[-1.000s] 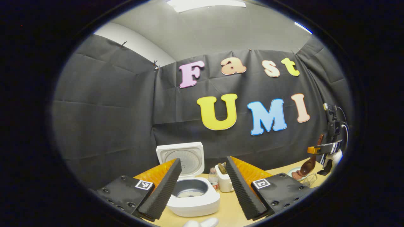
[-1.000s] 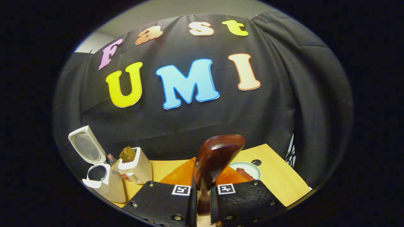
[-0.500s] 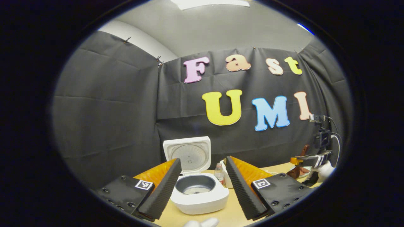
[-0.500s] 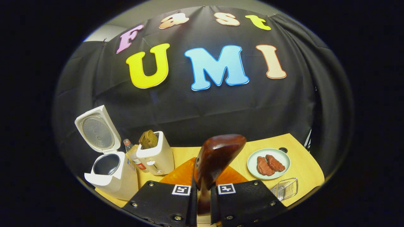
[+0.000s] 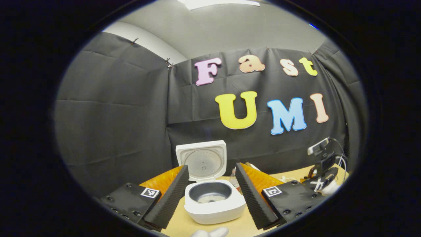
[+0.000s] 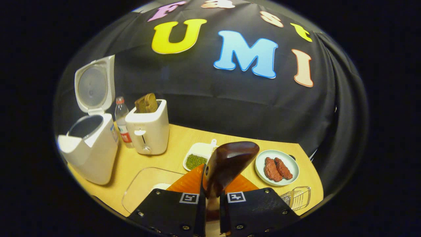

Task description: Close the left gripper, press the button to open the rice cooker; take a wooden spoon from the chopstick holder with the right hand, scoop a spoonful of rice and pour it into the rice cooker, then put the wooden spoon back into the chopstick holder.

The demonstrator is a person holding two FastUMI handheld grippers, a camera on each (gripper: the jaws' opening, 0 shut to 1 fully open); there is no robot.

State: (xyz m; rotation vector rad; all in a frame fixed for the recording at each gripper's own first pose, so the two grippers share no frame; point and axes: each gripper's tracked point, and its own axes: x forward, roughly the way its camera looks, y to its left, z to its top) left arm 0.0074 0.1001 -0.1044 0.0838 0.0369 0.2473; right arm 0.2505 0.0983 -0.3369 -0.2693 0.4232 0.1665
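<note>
Wooden spoon (image 6: 227, 163) clamped in right claw (image 6: 212, 210), bowl up; left claw (image 5: 210, 197) wide open w/ rice cooker (image 5: 213, 200) between fingers.

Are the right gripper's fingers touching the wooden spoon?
Touching. In the right gripper view both fingers of the right gripper press against the wooden spoon handle, one on each side, with no gap showing.

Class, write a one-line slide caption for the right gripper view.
Right tongs grip a wooden spoon above the table, open rice cooker at left.

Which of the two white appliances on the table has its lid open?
The white rice cooker, left of the white toaster: its hinged lid stands upright, exposing the pot. The toaster holds bread in its slot.
</note>
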